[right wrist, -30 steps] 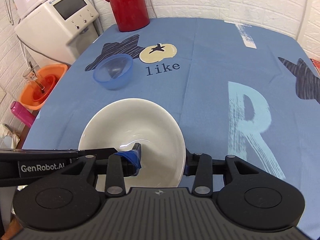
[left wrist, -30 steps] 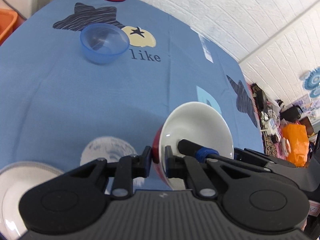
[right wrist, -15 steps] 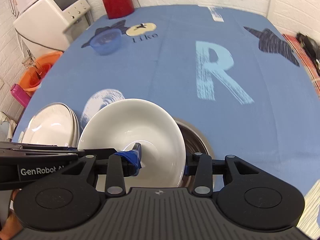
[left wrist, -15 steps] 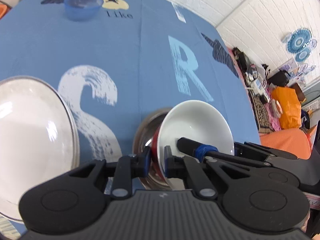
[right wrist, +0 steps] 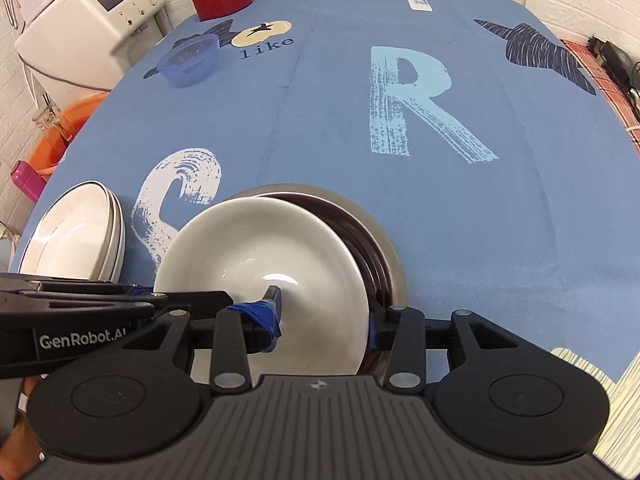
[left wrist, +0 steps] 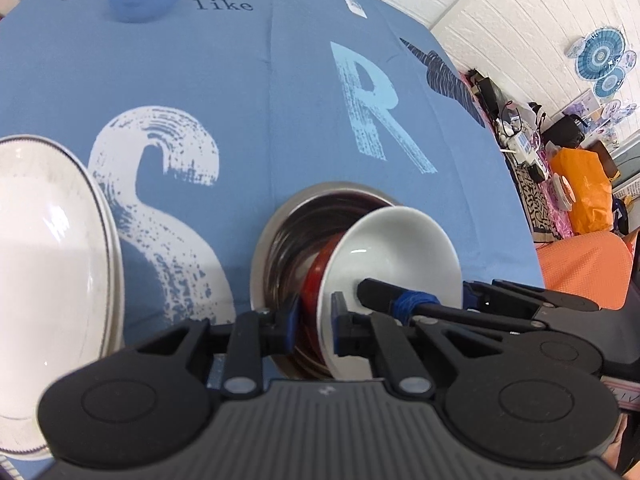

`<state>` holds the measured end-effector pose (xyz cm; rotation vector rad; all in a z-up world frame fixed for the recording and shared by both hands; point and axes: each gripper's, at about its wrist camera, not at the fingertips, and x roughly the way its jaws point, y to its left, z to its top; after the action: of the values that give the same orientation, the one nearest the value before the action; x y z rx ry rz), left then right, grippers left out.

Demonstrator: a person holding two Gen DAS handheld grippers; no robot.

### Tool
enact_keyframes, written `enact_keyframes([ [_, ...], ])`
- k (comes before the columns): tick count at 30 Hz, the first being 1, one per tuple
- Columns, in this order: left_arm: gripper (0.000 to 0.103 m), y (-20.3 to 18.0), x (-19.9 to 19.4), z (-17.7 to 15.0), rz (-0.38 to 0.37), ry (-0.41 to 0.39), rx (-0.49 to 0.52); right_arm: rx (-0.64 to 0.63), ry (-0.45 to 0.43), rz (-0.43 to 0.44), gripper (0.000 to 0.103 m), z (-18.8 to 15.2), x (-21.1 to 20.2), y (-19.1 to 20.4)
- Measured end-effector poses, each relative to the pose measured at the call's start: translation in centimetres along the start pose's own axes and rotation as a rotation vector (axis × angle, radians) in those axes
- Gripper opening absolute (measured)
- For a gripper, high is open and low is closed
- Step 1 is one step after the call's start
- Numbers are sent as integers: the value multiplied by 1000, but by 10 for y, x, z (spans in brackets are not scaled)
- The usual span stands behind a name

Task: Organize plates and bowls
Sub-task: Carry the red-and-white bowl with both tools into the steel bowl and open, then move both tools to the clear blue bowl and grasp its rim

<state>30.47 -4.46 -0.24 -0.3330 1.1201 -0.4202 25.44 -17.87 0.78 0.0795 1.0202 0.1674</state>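
While both grippers pinch opposite rims of the red-and-white bowl, tilted over the steel bowl: level it first; lower straight into the steel one; part left gripper and right gripper together, gently, avoiding clatter.

The left gripper is pinching narrowly at lower centre of its frame; the right gripper is spreading wider, its fingers reaching in from lower right.
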Motion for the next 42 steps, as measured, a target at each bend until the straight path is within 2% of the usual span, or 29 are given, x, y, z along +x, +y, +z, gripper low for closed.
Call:
enact_keyframes([
  [1, 18, 1, -2, 1, -4, -7, 1, 0, -6, -8, 25, 0, -1, -1],
  [3, 37, 1, -9, 3, -27, -25, 5, 12, -20, -5, 24, 2, -5, -4],
  [5, 42, 0, -18, 5, -44, -44, 11, 30, -31, 1, 24, 4, -10, -7],
  [9, 44, -3, -38, 6, -56, -77, 43, 32, -73, -10, 24, 7, -23, -8],
  [14, 46, 15, -58, 11, -49, -131, 28, 89, -124, 17, 25, 9, -34, -20],
  [21, 46, 66, -71, 24, 34, -161, -36, 134, -107, 20, 25, 14, -29, -30],
  [26, 46, 115, -82, 35, 73, -180, -119, 183, -120, 69, 26, 29, -20, -27],
  [34, 47, 175, -88, 80, 117, -230, -214, 147, -72, 133, 26, 85, 18, 15],
  [40, 47, 196, -74, 147, 96, -261, -236, 71, -52, 143, 26, 147, 59, 61],
  [42, 50, 201, -68, 170, 105, -285, -237, 52, -62, 150, 27, 171, 74, 75],
])
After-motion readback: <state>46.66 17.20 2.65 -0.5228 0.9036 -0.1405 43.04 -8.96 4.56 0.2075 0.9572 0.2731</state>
